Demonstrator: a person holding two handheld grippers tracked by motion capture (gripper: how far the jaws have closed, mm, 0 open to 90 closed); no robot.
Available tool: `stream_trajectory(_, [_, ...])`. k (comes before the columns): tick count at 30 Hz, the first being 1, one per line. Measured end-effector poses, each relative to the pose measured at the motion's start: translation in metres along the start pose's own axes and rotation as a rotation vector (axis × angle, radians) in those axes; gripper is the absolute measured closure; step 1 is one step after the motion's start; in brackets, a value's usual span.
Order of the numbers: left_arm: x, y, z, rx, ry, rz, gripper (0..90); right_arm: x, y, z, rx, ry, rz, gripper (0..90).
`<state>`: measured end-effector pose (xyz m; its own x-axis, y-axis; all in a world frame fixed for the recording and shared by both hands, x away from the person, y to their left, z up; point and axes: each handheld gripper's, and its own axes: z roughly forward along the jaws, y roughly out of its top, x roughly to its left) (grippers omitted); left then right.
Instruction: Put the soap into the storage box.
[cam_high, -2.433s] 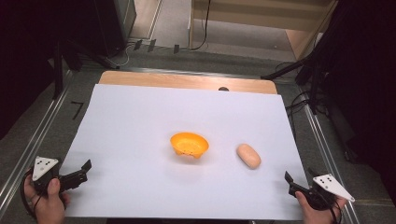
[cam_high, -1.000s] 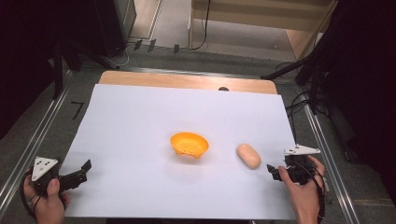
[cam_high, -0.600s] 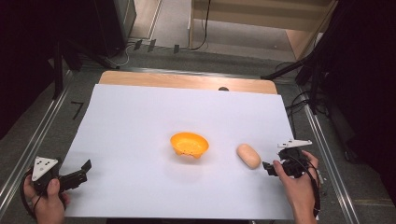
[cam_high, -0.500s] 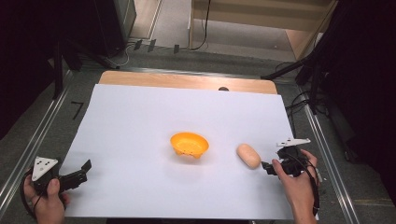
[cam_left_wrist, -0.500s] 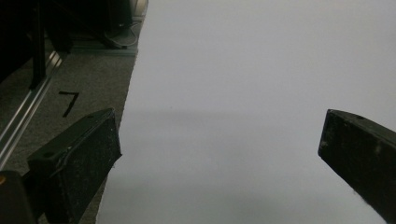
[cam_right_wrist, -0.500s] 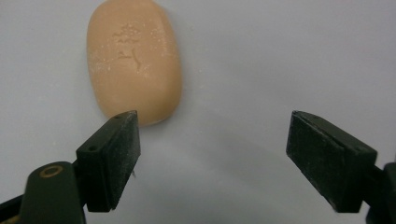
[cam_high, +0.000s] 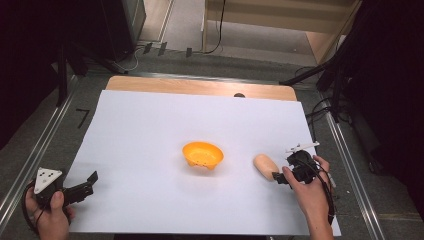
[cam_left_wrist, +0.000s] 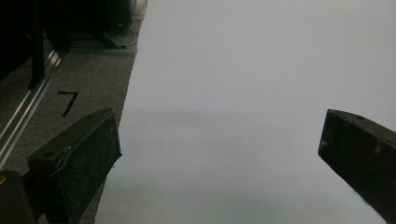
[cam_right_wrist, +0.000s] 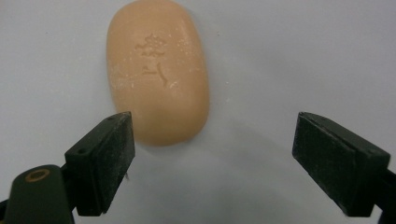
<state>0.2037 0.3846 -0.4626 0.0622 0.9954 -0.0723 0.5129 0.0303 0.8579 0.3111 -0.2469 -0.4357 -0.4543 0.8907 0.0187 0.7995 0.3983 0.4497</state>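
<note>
A peach soap bar (cam_high: 265, 166) with an embossed mark lies on the white sheet, to the right of an orange perforated dish (cam_high: 202, 155). My right gripper (cam_high: 280, 176) sits just right of the bar, pointing at it. In the right gripper view the soap bar (cam_right_wrist: 158, 70) lies just ahead of the jaws, nearest the left-hand one, and the right gripper (cam_right_wrist: 212, 130) is open; its jaws have just been opening and nothing is between the pads. My left gripper (cam_high: 87, 182) rests at the sheet's front left corner, and it (cam_left_wrist: 219, 135) stands open over bare paper.
A white paper sheet (cam_high: 150, 130) covers most of the wooden table (cam_high: 200, 86). Metal rails (cam_high: 350, 165) run along both sides. Dark stands and cables lie on the floor behind the table. A black mark (cam_left_wrist: 67, 101) shows on the grey surface left of the sheet.
The right hand has carried its gripper from the front right corner leftward, up to the soap bar. The left hand has kept still.
</note>
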Motion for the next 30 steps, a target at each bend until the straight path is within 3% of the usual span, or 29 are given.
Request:
stream_trajectory(23, [0.000, 0.000, 0.000, 0.000, -0.002, 0.001, 0.0, 0.021, 0.027, 0.023, 0.062, 0.062, -0.054, 15.2])
stream_trajectory(26, [0.000, 0.000, 0.000, -0.001, -0.003, 0.001, 0.0, 0.024, 0.029, 0.031, 0.088, 0.069, -0.071, 24.3])
stream_trajectory(30, [0.000, 0.000, 0.000, 0.000, -0.002, 0.000, 0.0, 0.026, 0.030, 0.036, 0.101, 0.059, -0.082, 26.7])
